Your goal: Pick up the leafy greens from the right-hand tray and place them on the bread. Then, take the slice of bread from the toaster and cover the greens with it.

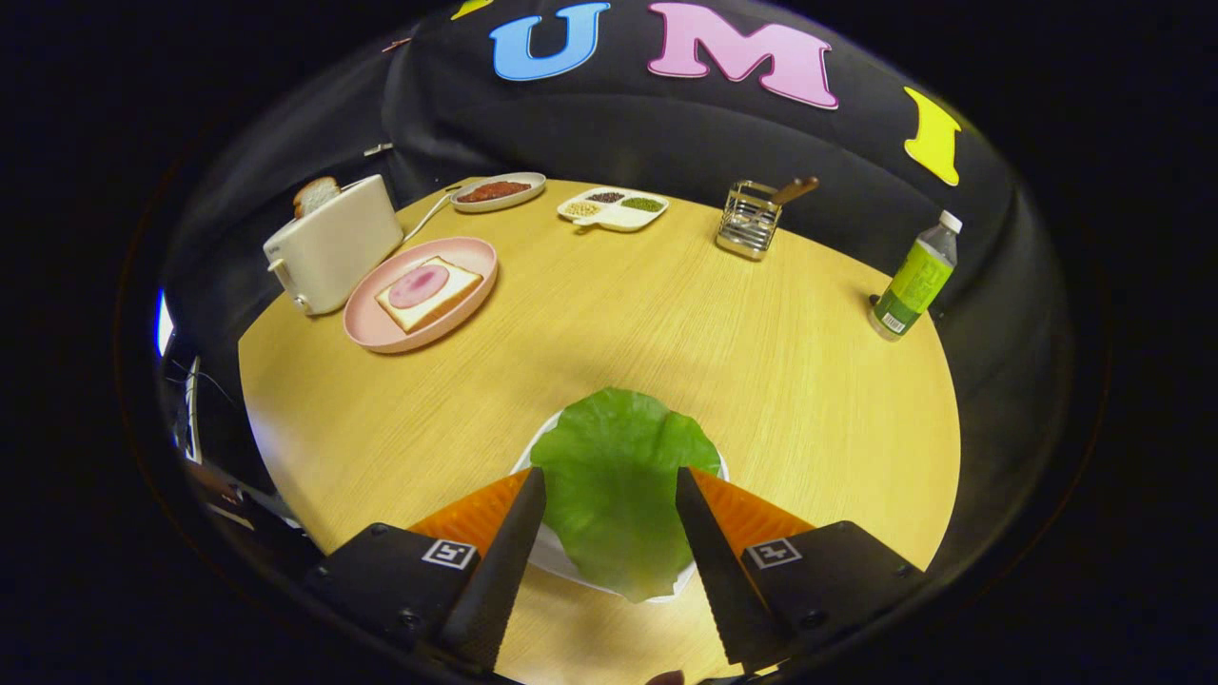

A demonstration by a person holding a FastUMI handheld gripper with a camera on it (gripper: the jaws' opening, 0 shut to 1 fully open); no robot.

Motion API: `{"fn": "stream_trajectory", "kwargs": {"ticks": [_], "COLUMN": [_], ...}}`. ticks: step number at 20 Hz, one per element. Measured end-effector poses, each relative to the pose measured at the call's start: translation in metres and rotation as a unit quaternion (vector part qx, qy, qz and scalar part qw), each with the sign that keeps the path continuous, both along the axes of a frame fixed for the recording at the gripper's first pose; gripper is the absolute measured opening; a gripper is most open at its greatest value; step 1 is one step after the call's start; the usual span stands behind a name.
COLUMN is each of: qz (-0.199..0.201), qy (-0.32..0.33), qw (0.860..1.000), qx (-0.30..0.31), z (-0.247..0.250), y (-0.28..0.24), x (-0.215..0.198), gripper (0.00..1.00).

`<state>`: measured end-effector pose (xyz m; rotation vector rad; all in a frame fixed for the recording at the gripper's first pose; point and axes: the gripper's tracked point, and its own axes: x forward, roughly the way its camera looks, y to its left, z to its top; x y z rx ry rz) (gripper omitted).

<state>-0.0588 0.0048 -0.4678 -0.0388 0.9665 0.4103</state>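
The leafy greens (614, 485) are one big flat leaf. It lies on a white tray (550, 552) and hides most of it. The leaf is longer than it is wide. Its long way runs from near the gripper (610, 483) out toward the middle of the table (742, 362). The leaf looks smooth and a bit shiny, with wavy edges.

The gripper's two fingers are spread wide apart. The leaf sits between them, and neither finger pinches it. The fingers are black with orange sides.

The table is round, made of pale wood with fine lines. Far off sits a pink plate (373, 328) with a square slice of bread (447, 297) and a round pink slice on top. Just beside the plate stands a white toaster (333, 245) with bread in the toaster (314, 194) poking up.
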Motion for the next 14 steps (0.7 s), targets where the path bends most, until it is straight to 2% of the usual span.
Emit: {"fn": "stream_trajectory", "kwargs": {"ticks": [3, 6, 10, 11, 13, 14], "qz": [0.012, 0.017, 0.018, 0.016, 0.012, 0.012], "qy": [0.026, 0.055, 0.058, 0.056, 0.060, 0.058], "qw": [0.999, 0.998, 0.998, 0.998, 0.998, 0.998], "qx": [-0.013, -0.011, -0.009, -0.006, -0.008, -0.009], "z": [-0.023, -0.036, -0.037, -0.038, -0.037, -0.038], "y": [0.000, 0.003, 0.003, 0.004, 0.003, 0.003], "x": [0.003, -0.001, 0.001, 0.002, 0.002, 0.002], "gripper": [0.86, 0.80, 0.73, 0.63, 0.25, 0.10]}}
